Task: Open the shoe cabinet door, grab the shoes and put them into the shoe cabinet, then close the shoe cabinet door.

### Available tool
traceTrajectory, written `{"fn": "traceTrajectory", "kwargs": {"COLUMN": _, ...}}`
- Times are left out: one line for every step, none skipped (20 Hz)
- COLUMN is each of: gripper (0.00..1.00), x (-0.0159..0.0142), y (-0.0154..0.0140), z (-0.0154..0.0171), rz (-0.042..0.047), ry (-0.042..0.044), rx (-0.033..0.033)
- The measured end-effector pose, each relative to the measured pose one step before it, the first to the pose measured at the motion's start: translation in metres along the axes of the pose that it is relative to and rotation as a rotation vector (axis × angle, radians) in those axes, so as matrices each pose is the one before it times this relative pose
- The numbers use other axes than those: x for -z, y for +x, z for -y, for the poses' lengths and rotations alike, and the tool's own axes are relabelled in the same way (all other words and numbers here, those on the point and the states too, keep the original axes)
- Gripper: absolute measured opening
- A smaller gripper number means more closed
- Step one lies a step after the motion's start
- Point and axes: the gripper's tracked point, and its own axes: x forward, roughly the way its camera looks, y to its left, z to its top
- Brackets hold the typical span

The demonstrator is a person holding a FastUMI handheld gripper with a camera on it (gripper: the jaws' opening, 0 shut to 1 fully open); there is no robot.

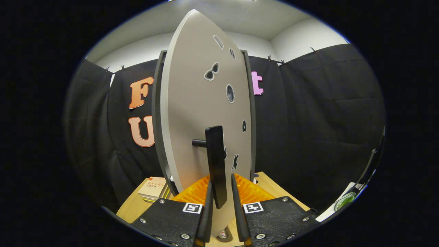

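The shoe cabinet's grey door (pixel 192 103), dotted with small dark stickers, stands swung partly open, so I see it at a steep angle. Behind it shows the dark frame of the cabinet (pixel 157 120). A black vertical handle (pixel 216 154) juts from the door on a short post. My gripper (pixel 221 180) has one finger on each side of the handle's lower end and is shut on it. The inside of the cabinet is hidden by the door.
The cabinet stands on a wooden tabletop (pixel 271 187). A small stack of books (pixel 154 188) lies to the left of the door's foot. A white and green object (pixel 344 200) sits far to the right, beside a dark upright edge.
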Motion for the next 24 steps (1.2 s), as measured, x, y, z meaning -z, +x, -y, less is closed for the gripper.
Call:
{"fn": "traceTrajectory", "kwargs": {"gripper": 0.29, "x": 0.00068, "y": -0.00082, "z": 0.00603, "rz": 0.00309, "ry": 0.00324, "rx": 0.01177}}
{"fn": "traceTrajectory", "kwargs": {"gripper": 0.29, "x": 0.00017, "y": -0.00187, "z": 0.00571, "rz": -0.00239, "ry": 0.00289, "rx": 0.00935}}
{"fn": "traceTrajectory", "kwargs": {"gripper": 0.29, "x": 0.00002, "y": -0.00016, "z": 0.00161, "rz": -0.00227, "ry": 0.00923, "rx": 0.00986}}
{"fn": "traceTrajectory", "kwargs": {"gripper": 0.29, "x": 0.0009, "y": -0.00178, "z": 0.00499, "rz": -0.00231, "ry": 0.00549, "rx": 0.00768}}
{"fn": "traceTrajectory", "kwargs": {"gripper": 0.29, "x": -0.00019, "y": -0.00121, "z": 0.00741, "rz": 0.00304, "ry": 0.00107, "rx": 0.00783}}
{"fn": "traceTrajectory", "kwargs": {"gripper": 0.29, "x": -0.00034, "y": -0.00158, "z": 0.00825, "rz": -0.00281, "ry": -0.00264, "rx": 0.01436}}
{"fn": "traceTrajectory", "kwargs": {"gripper": 0.31, "x": 0.00058, "y": 0.00143, "z": 0.00652, "rz": 0.00134, "ry": -0.00355, "rx": 0.00386}}
{"fn": "traceTrajectory", "kwargs": {"gripper": 0.32, "x": 0.0013, "y": -0.00047, "z": 0.00631, "rz": -0.00192, "ry": -0.00064, "rx": -0.00023}}
{"fn": "traceTrajectory", "kwargs": {"gripper": 0.34, "x": -0.00029, "y": 0.00093, "z": 0.00582, "rz": 0.00001, "ry": 0.00435, "rx": 0.00356}}
{"fn": "traceTrajectory", "kwargs": {"gripper": 0.35, "x": 0.00004, "y": -0.00045, "z": 0.00581, "rz": -0.00072, "ry": 0.00295, "rx": -0.00125}}
{"fn": "traceTrajectory", "kwargs": {"gripper": 0.39, "x": 0.00119, "y": -0.00027, "z": 0.00344, "rz": -0.00148, "ry": 0.00045, "rx": 0.00038}}
{"fn": "traceTrajectory", "kwargs": {"gripper": 0.41, "x": 0.00015, "y": -0.00029, "z": 0.00351, "rz": -0.00082, "ry": -0.00312, "rx": -0.00051}}
{"fn": "traceTrajectory", "kwargs": {"gripper": 0.43, "x": 0.00089, "y": 0.00111, "z": 0.00233, "rz": 0.00201, "ry": -0.00978, "rx": 0.00302}}
{"fn": "traceTrajectory", "kwargs": {"gripper": 0.43, "x": -0.00145, "y": 0.0006, "z": 0.00275, "rz": 0.00192, "ry": -0.01339, "rx": 0.00328}}
{"fn": "traceTrajectory", "kwargs": {"gripper": 0.44, "x": 0.0005, "y": 0.00178, "z": 0.00171, "rz": 0.00156, "ry": -0.00893, "rx": 0.00363}}
{"fn": "traceTrajectory", "kwargs": {"gripper": 0.44, "x": -0.00003, "y": -0.0003, "z": 0.00467, "rz": -0.00017, "ry": -0.00454, "rx": 0.00398}}
{"fn": "traceTrajectory", "kwargs": {"gripper": 0.45, "x": 0.00002, "y": 0.00009, "z": 0.00357, "rz": 0.00175, "ry": -0.00325, "rx": 0.00253}}
{"fn": "traceTrajectory", "kwargs": {"gripper": 0.45, "x": 0.00039, "y": -0.00028, "z": 0.00471, "rz": 0.0033, "ry": -0.00397, "rx": 0.00074}}
{"fn": "traceTrajectory", "kwargs": {"gripper": 0.47, "x": -0.00084, "y": 0.00198, "z": 0.00301, "rz": 0.00185, "ry": -0.00611, "rx": 0.00125}}
{"fn": "traceTrajectory", "kwargs": {"gripper": 0.48, "x": -0.00028, "y": 0.00087, "z": 0.0053, "rz": 0.0039, "ry": -0.00865, "rx": 0.00192}}
{"fn": "traceTrajectory", "kwargs": {"gripper": 0.5, "x": 0.00017, "y": 0.00076, "z": 0.00576, "rz": 0.0033, "ry": -0.00738, "rx": 0.00477}}
{"fn": "traceTrajectory", "kwargs": {"gripper": 0.51, "x": 0.00152, "y": -0.0017, "z": 0.00681, "rz": -0.00121, "ry": -0.00797, "rx": 0.00477}}
{"fn": "traceTrajectory", "kwargs": {"gripper": 0.52, "x": 0.00119, "y": -0.00105, "z": 0.00735, "rz": 0.00583, "ry": 0.00196, "rx": 0.0019}}
{"fn": "traceTrajectory", "kwargs": {"gripper": 0.52, "x": 0.00211, "y": -0.00046, "z": 0.00509, "rz": -0.00292, "ry": 0.0106, "rx": -0.00423}}
